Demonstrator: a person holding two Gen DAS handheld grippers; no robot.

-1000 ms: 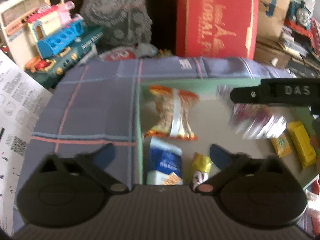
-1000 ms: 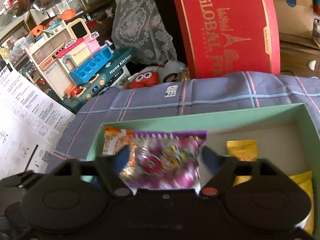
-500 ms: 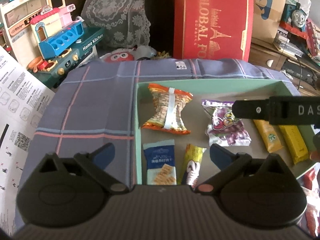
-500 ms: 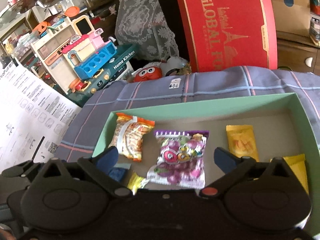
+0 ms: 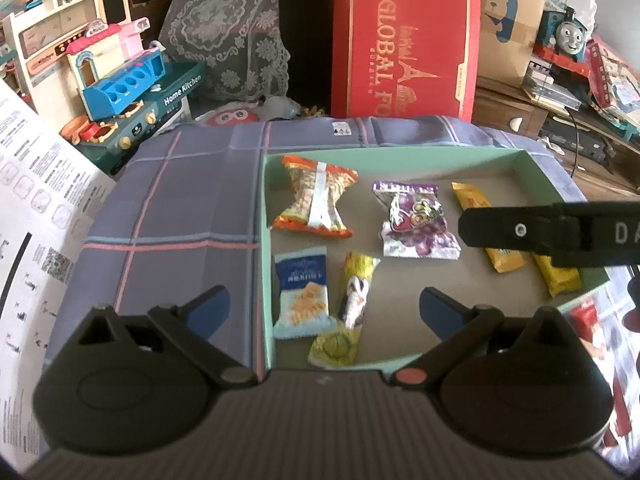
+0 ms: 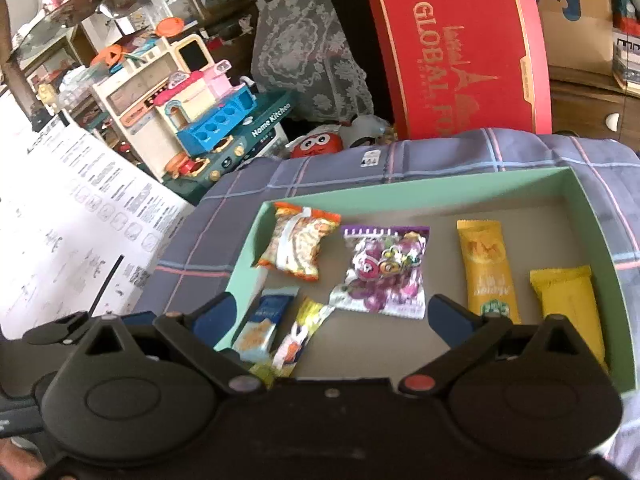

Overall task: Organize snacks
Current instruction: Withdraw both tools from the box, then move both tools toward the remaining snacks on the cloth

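Your left gripper (image 5: 324,306) and right gripper (image 6: 332,314): both spread wide, holding nothing. "Home Kitchen" toy (image 6: 224,120) at 10 o'clock. Purple snack bag (image 6: 384,272) lies mid green tray (image 6: 248,248). Red "GLOBAL" box (image 6: 460,52) at 12. Only your left view shows the train toy (image 5: 566,36), 2 o'clock.

Both grippers hover with fingers spread wide and empty: the left gripper (image 5: 324,306) over the near left corner of the green tray (image 5: 400,153), the right gripper (image 6: 330,314) above its near edge.
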